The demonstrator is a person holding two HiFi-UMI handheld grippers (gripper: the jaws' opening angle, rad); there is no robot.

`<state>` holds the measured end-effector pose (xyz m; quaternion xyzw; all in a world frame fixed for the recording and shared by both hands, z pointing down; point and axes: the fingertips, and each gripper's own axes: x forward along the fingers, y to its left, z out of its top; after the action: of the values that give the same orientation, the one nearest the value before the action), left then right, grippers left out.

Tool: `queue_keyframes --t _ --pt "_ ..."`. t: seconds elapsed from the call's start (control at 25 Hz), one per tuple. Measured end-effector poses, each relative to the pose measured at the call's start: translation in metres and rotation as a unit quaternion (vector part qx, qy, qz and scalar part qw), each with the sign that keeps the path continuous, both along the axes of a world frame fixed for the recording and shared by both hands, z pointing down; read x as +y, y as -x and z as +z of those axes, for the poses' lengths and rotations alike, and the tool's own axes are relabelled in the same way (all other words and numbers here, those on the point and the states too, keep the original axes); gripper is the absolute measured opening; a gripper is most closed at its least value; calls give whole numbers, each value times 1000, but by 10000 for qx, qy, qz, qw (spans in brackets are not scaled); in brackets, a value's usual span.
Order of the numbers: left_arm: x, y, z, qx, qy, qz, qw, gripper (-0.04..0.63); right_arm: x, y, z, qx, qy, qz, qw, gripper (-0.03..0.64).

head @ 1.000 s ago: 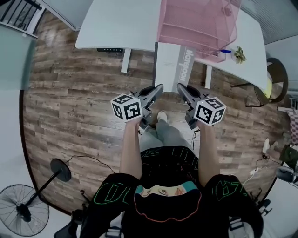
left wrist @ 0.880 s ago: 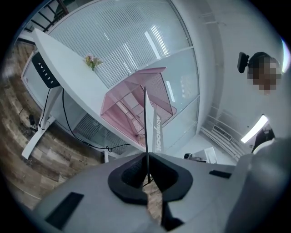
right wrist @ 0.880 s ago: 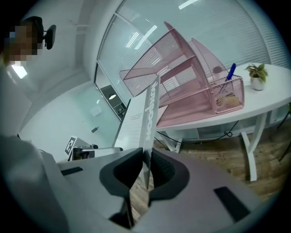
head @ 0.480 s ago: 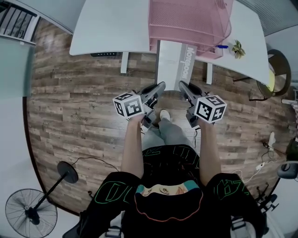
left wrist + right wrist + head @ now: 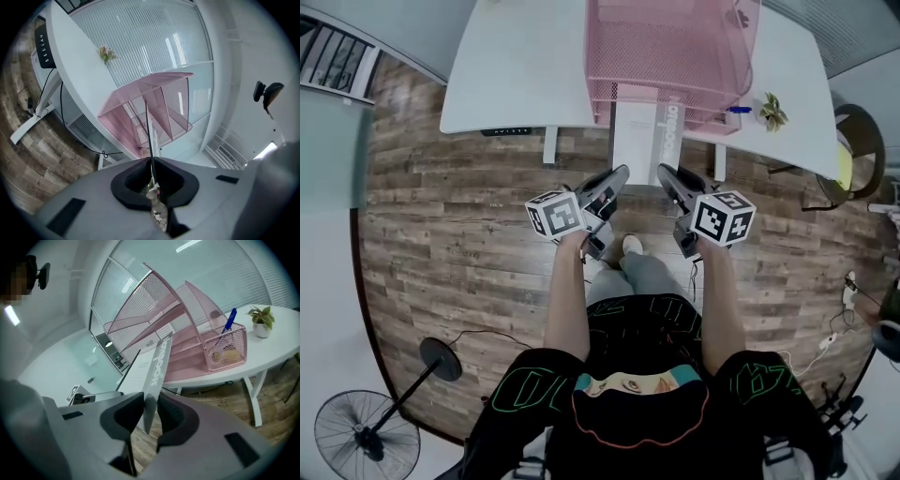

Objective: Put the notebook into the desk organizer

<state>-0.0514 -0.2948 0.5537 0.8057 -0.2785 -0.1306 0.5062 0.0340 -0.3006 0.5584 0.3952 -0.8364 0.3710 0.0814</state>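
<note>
One notebook (image 5: 645,141): far end inside front of one pink mesh desk organizer (image 5: 666,56) on white counter (image 5: 525,66), near end projecting toward person.
Two grippers at projecting end:
- left gripper (image 5: 622,172): fingers clenched on notebook's thin edge
- right gripper (image 5: 662,172): fingers just been opening, spine loose between them

One blue pen (image 5: 737,110) in organizer's right cup. One potted plant (image 5: 772,110) right of organizer.

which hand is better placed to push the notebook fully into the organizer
Left: the left tool is clamped on the notebook; the right tool has just been opening its jaws around it.
</note>
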Motion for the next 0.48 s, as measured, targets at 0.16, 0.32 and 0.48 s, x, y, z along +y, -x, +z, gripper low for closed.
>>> queue_keyframes --t 0.16,0.32,0.48 --pt "-18 -4 -6 125 32 -106 9999 24 -21 -9 -4 130 92 178 9997 108" --pt "-32 -2 -17 468 33 -289 9985 25 -37 -21 -19 316 -107 364 9988 129" --pt "-41 -2 -18 752 268 -462 9957 57 -41 -30 -34 703 -432 290 9962 130"
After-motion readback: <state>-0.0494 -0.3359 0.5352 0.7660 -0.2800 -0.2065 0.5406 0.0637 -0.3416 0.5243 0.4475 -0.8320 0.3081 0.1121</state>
